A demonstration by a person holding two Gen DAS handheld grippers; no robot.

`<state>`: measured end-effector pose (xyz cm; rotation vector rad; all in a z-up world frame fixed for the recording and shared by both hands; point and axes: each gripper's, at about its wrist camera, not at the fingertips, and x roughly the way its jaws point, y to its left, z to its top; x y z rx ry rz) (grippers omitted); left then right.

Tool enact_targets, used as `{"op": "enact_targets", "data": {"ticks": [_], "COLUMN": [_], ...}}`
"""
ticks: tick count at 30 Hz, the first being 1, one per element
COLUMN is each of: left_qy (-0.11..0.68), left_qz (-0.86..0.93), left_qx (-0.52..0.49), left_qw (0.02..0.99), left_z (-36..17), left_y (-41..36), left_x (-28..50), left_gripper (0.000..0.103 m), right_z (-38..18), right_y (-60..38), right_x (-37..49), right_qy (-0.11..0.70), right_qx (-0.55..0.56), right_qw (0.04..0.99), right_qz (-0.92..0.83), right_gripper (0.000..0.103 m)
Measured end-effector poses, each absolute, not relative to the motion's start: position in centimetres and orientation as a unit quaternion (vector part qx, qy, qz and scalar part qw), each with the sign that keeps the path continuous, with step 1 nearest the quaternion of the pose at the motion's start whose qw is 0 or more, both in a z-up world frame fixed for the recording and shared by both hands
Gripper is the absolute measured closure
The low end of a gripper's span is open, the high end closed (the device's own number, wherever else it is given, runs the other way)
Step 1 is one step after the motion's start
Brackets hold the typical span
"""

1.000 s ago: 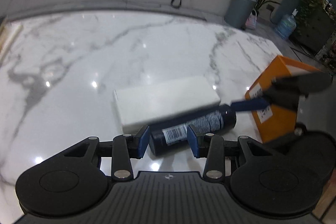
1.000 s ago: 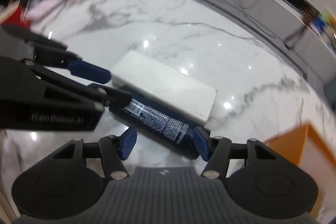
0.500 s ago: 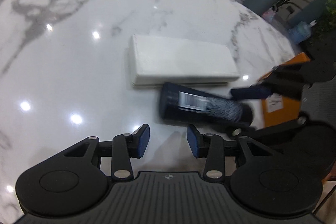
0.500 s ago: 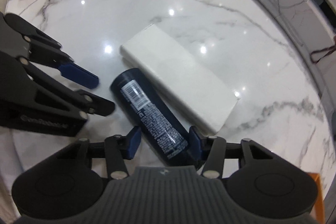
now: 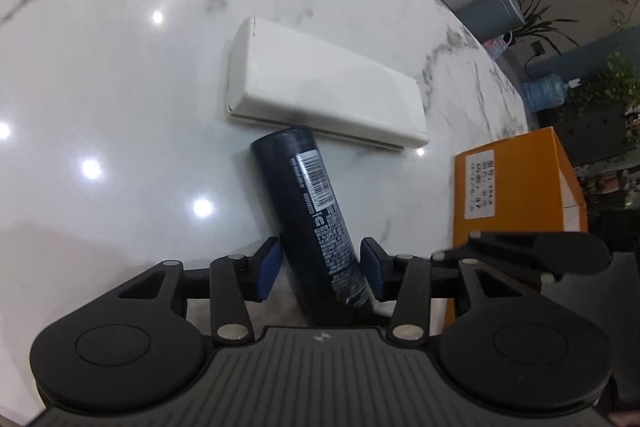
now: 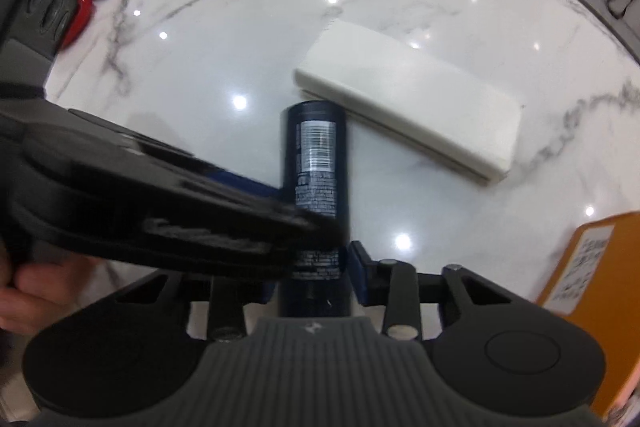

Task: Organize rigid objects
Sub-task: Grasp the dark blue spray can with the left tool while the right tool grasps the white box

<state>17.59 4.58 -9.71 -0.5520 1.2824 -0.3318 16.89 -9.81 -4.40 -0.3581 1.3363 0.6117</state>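
A dark blue spray can [image 5: 320,227] with a barcode label stands tilted, its far end near the long edge of a white rectangular case [image 5: 320,95] on the marble table. My right gripper [image 6: 316,275] is shut on the can [image 6: 316,167] at its near end. My left gripper [image 5: 318,267] has its blue pads on either side of the can's lower part with small gaps, so it is open. The left gripper's body crosses the left of the right wrist view [image 6: 160,211] and hides the right gripper's left pad.
An orange box [image 5: 516,187] with a white label stands at the right, also in the right wrist view [image 6: 592,267]. A red mug [image 6: 80,19], books and a pink object lie at the far left. The marble table [image 5: 120,67] has its edge beyond the white case.
The can swung from lying beside the white case to pointing at it, near end raised. My left gripper, which had let go and pulled back, now straddles the can again.
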Motion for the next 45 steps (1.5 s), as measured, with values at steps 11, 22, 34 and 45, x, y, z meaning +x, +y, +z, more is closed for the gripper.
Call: {"op": "enact_targets", "data": {"ticks": [11, 22, 34, 45], "left_qy": [0.558, 0.541, 0.510, 0.518], "left_qz": [-0.133, -0.070, -0.078, -0.120], "left_qx": [-0.144, -0.149, -0.099, -0.081], "left_qw": [0.806, 0.825, 0.851, 0.843], "left_z": [-8.2, -8.5, -8.5, -8.5], "left_y": [4.3, 7.6, 7.1, 6.3], "left_x": [17.1, 18.2, 19.0, 18.6], "left_gripper": [0.054, 0.056, 0.055, 0.057], "right_z": [-2.6, -3.2, -6.3, -5.8], "right_y": [-9.6, -7.3, -6.4, -9.0], "right_x": [16.5, 21.7, 27.9, 21.7], "right_qy": [0.584, 0.487, 0.520, 0.577], "right_qx": [-0.232, -0.391, -0.360, -0.250], "right_qw": [0.727, 0.719, 0.709, 0.753], "right_qz": [0.278, 0.305, 0.311, 0.194], "right_gripper": [0.061, 0.036, 0.022, 0.030]}}
